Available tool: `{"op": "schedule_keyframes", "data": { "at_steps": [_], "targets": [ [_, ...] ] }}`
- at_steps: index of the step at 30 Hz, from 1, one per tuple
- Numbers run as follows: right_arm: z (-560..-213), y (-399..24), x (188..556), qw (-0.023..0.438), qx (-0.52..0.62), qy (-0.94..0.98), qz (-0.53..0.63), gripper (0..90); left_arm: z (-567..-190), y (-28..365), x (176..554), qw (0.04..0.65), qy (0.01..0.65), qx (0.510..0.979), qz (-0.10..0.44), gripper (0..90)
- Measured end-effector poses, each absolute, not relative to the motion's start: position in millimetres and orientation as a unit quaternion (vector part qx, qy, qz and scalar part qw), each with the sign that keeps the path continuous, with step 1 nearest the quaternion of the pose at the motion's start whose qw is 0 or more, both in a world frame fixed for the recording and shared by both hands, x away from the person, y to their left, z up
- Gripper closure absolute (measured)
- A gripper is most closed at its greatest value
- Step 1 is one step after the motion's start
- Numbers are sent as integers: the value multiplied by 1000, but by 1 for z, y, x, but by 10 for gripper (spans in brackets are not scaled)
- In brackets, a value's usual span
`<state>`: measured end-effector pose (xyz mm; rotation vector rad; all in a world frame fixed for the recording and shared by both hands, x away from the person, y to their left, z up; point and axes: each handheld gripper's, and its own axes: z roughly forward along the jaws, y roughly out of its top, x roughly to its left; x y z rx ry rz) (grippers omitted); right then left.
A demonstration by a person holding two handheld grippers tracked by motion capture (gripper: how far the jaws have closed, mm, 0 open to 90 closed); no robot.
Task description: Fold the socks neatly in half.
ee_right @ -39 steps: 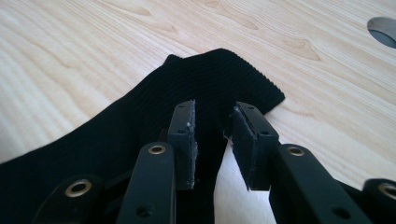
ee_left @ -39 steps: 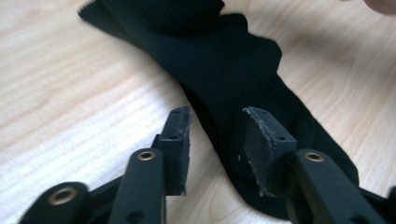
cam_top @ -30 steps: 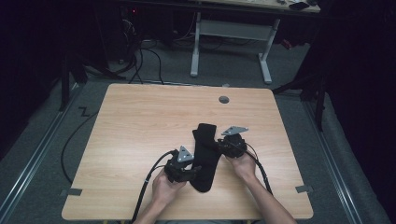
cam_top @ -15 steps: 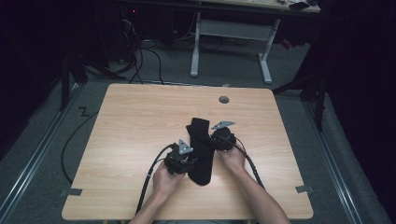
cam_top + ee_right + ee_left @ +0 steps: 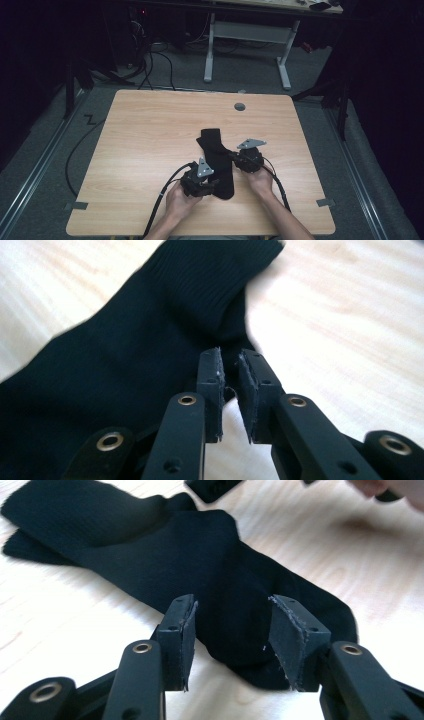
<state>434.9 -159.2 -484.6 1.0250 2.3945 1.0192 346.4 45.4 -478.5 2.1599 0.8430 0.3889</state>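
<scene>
Jaws of the right gripper [image 5: 229, 365] have just been closing, nearly shut on the black knitted sock's [image 5: 125, 370] edge; left gripper [image 5: 232, 630] gapes wide, so the thin pinch may slip across the wooden desk [image 5: 150, 130].

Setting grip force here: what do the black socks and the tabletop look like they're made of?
Black socks: soft knitted fabric, matte, probably cotton blend; ribbed cuff shows in the right gripper view, and they lie limp and flat. Table: light wood-grain top, smooth with a slight sheen, likely laminate rather than solid wood, though the grain alone cannot settle that.
</scene>
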Motion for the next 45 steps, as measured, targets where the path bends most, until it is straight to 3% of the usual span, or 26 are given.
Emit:
{"op": "schedule_keyframes", "data": {
  "at_steps": [5,8,14,20,25,29,35,45],
  "targets": [
    [-497,-150,430,165,359,851,346,800,-482,42,350,375,335,851,153,523],
    [-498,-144,432,171,359,849,349,795,-491,43,364,351,355,849,173,531],
    [-499,-129,442,185,373,841,345,787,-493,59,397,348,399,833,161,539],
    [-499,-115,452,198,380,837,340,783,-474,61,376,383,362,834,166,536],
    [-498,-111,454,200,380,839,335,761,-483,51,371,372,350,846,152,541],
    [-495,-115,453,184,385,838,340,696,-493,47,377,361,360,848,144,624],
    [-486,-132,432,172,373,836,364,685,-492,49,382,350,358,853,149,801],
    [-501,-132,417,166,364,844,357,664,-472,53,375,377,345,845,159,837]
  ]
}}
